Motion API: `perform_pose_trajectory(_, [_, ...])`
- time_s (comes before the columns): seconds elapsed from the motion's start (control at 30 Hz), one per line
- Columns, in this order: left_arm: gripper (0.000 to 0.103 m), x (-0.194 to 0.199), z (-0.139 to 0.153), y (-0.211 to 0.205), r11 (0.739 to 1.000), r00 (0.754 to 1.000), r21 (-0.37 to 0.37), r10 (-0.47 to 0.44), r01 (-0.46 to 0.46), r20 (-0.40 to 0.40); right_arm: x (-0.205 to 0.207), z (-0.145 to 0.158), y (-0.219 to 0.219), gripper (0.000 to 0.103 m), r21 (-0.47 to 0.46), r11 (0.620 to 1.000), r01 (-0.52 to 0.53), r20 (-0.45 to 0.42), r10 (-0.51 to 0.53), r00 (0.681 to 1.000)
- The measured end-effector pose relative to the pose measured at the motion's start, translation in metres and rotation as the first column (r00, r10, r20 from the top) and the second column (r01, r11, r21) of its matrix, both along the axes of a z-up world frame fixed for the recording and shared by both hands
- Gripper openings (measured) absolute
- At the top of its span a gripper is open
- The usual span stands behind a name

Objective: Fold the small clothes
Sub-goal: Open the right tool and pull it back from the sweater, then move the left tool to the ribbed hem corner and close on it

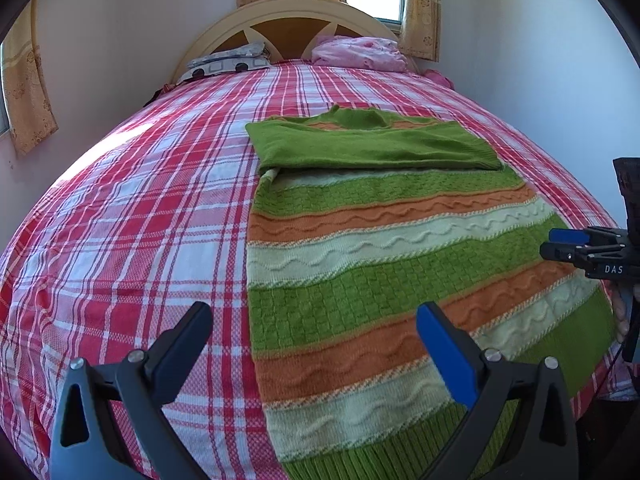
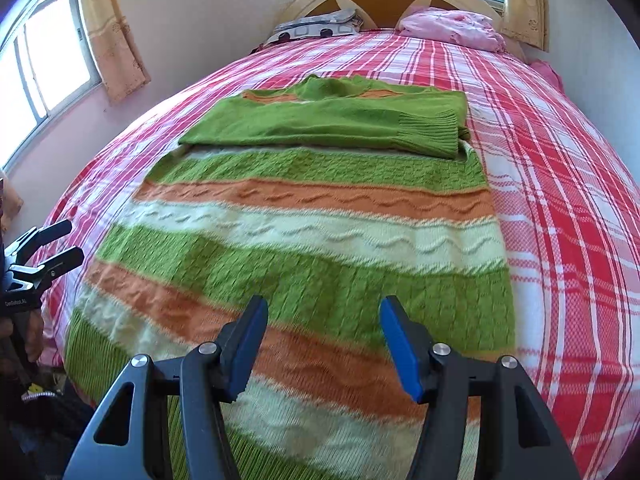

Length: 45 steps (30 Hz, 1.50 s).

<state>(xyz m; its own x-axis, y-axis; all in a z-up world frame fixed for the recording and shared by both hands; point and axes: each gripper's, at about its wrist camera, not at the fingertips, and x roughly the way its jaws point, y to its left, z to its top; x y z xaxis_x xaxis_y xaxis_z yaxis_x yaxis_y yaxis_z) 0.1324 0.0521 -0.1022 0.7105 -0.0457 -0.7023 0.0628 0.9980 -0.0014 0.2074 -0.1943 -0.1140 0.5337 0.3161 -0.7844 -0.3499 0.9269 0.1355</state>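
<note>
Striped knit sweater (image 2: 304, 240) flat | left claw (image 1: 316, 344) wide, tilted down | right claw (image 2: 324, 344) wide, empty

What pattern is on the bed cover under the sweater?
A red, pink and white plaid on the bed cover, clearest in the left wrist view.

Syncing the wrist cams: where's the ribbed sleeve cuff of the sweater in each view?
Left wrist: cuff right of centre, at the right end of the folded green sleeve.
Right wrist: cuff upper right of centre, ribbing clearly visible.
Shared landmark: pink pillow by the headboard.
</note>
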Motion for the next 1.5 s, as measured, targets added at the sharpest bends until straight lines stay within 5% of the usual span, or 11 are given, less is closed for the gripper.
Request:
perform_pose_trajectory(0.53, [0.103,-0.047,-0.026,-0.010,0.997,0.992,-0.072,-0.050,0.042,-0.120,-0.053,-0.006,-0.001,0.060,-0.029,1.000,0.003,-0.010,-0.003,1.000])
perform_pose_trajectory(1.03, [0.075,-0.067,-0.045,0.021,0.963,0.976,-0.258,0.022,-0.079,-0.219,-0.092,-0.011,-0.017,0.060,-0.074,0.997,0.033,0.018,-0.032,0.999])
perform_pose_trajectory(1.23, [0.058,-0.067,-0.053,0.019,0.958,0.969,-0.279,-0.001,-0.070,-0.246,-0.094,-0.010,-0.018,0.060,-0.063,0.997,0.040,0.022,-0.039,0.999])
perform_pose_trajectory(1.27, [0.049,-0.068,-0.052,0.019,0.959,0.970,-0.274,0.002,-0.070,-0.242,-0.095,-0.010,-0.019,0.060,-0.063,0.997,0.042,0.021,-0.041,0.999])
perform_pose_trajectory(1.33, [0.012,-0.068,-0.049,0.022,0.959,0.973,-0.273,0.006,-0.071,-0.230,-0.096,-0.009,-0.022,0.060,-0.056,0.997,0.047,0.020,-0.046,0.999])
perform_pose_trajectory(1.5, [0.011,-0.068,-0.047,0.022,0.960,0.974,-0.272,-0.001,-0.062,-0.226,-0.102,-0.003,-0.040,0.060,-0.025,0.995,0.096,0.021,-0.096,0.995])
